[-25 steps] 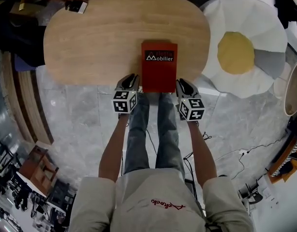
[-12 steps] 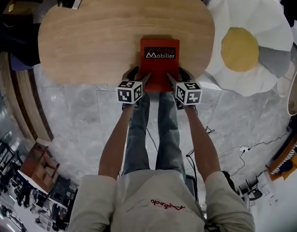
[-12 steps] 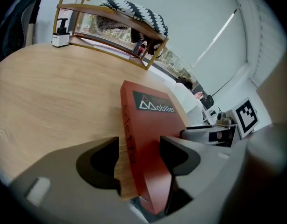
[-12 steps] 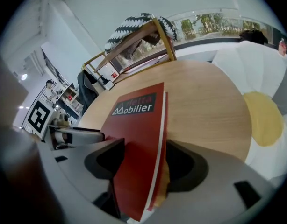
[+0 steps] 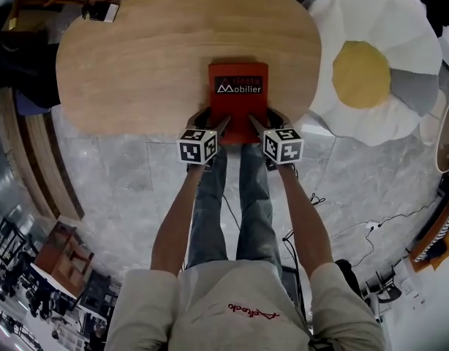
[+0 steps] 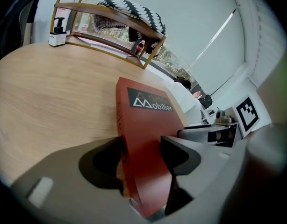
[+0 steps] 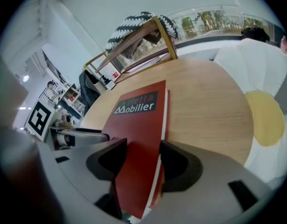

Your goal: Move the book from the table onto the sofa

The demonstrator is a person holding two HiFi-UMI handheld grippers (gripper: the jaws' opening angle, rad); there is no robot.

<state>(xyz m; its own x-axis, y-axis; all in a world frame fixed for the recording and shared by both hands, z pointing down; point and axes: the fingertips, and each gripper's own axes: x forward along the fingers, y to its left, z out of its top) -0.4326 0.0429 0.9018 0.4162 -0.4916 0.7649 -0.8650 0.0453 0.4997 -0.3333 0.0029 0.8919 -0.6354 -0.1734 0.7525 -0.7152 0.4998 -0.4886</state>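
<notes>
A red book (image 5: pixel 238 97) printed "Mobilier" lies flat on the oval wooden table (image 5: pixel 137 57), its near edge at the table's front rim. My left gripper (image 5: pixel 213 120) straddles the book's near left corner; its jaws are opening, and the book (image 6: pixel 148 125) stands between them in the left gripper view (image 6: pixel 141 155). At the near right corner my right gripper (image 5: pixel 259 120) does the same. Its jaws are closing with the book (image 7: pixel 139 120) between them in the right gripper view (image 7: pixel 143 160). I see no pad pressing on the cover.
A white, egg-shaped soft seat with a yellow centre (image 5: pixel 371 72) lies on the floor right of the table. A wooden shelf rack (image 6: pixel 111 27) stands along the table's far edge. The person's legs (image 5: pixel 239 196) are under the near edge.
Both grippers came down and inward from beside the book to its near corners. Their jaws went from shut to wide, and the book's near edge now sits between them.
</notes>
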